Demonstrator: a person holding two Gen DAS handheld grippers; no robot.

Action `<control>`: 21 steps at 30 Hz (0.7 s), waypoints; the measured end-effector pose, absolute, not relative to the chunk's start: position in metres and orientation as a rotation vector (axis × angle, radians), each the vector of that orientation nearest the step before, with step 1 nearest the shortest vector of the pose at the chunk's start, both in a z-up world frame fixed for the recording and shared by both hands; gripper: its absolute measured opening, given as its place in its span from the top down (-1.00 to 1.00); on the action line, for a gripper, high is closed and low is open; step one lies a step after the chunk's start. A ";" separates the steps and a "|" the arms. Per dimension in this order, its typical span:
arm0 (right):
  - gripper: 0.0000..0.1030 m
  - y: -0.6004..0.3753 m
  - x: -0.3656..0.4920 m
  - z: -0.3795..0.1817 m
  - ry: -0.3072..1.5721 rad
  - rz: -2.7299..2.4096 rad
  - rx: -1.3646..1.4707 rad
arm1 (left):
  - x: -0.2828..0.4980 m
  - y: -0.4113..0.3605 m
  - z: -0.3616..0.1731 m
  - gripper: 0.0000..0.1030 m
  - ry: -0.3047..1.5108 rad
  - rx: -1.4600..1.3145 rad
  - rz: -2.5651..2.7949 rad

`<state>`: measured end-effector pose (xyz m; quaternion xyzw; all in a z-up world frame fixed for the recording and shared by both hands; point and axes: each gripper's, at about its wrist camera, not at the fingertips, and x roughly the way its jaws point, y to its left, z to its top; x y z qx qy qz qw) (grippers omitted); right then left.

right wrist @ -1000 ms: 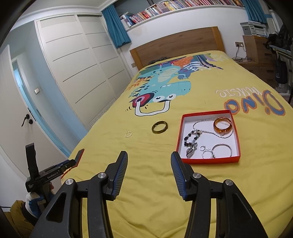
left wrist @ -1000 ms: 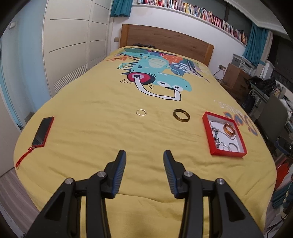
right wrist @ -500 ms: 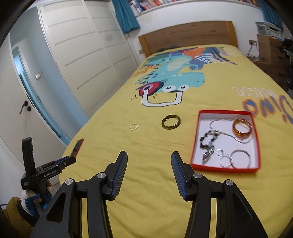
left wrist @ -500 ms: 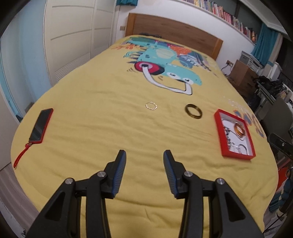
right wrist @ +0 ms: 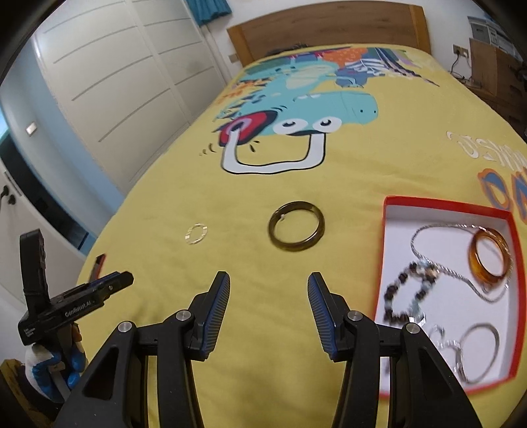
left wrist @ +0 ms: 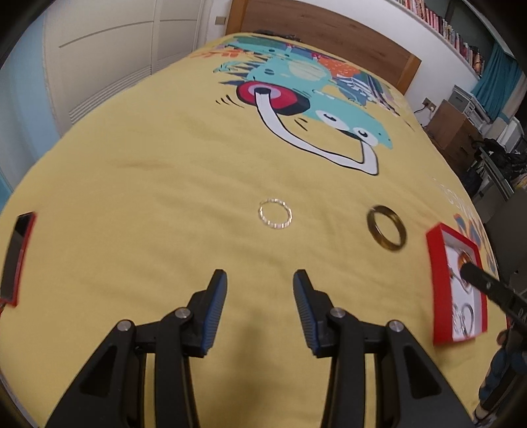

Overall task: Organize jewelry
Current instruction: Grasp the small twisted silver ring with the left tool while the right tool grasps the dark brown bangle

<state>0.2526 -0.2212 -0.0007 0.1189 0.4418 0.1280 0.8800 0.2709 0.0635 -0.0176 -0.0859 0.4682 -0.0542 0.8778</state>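
A thin silver bracelet [left wrist: 275, 213] and a dark olive bangle [left wrist: 386, 228] lie on the yellow bedspread [left wrist: 131, 197]. My left gripper [left wrist: 260, 280] is open and empty, just short of the silver bracelet. My right gripper [right wrist: 268, 280] is open and empty, just short of the dark bangle [right wrist: 296, 226]; the silver bracelet [right wrist: 196, 234] lies to its left. A red tray [right wrist: 385, 250] at the right holds an amber bangle [right wrist: 489, 256], a beaded bracelet [right wrist: 408, 296], a chain and silver rings. The tray [left wrist: 434, 296] also shows in the left wrist view.
A phone in a red case [left wrist: 16, 253] lies at the bed's left edge. The left gripper body [right wrist: 66, 306] shows at the right wrist view's lower left. A wooden headboard [right wrist: 329, 26] stands at the far end, wardrobe doors [right wrist: 115, 82] at the left.
Both grippers have moved forward and down towards the bed. The silver bracelet and the dark bangle now lie much closer to the fingertips. Both stay open.
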 end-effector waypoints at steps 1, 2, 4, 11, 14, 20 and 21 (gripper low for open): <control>0.04 -0.222 0.258 -0.004 0.926 0.263 0.246 | 0.280 0.061 -0.022 0.24 0.979 -0.175 -0.113; 0.04 -0.222 0.264 -0.007 0.930 0.257 0.242 | 0.288 0.059 -0.026 0.24 0.982 -0.170 -0.111; 0.05 -0.222 0.278 -0.016 0.944 0.240 0.232 | 0.306 0.055 -0.036 0.24 0.993 -0.161 -0.104; 0.05 -0.223 0.322 -0.035 0.984 0.181 0.199 | 0.361 0.047 -0.068 0.45 1.040 -0.125 -0.076; 0.05 -0.221 0.337 -0.041 1.001 0.166 0.179 | 0.374 0.044 -0.081 0.57 1.064 -0.085 -0.065; 0.05 -0.215 0.363 -0.055 1.040 0.144 0.154 | 0.376 0.034 -0.086 0.86 1.037 -0.011 -0.063; 0.05 -0.212 0.368 -0.058 1.049 0.141 0.138 | 0.377 0.033 -0.086 0.91 1.033 -0.004 -0.064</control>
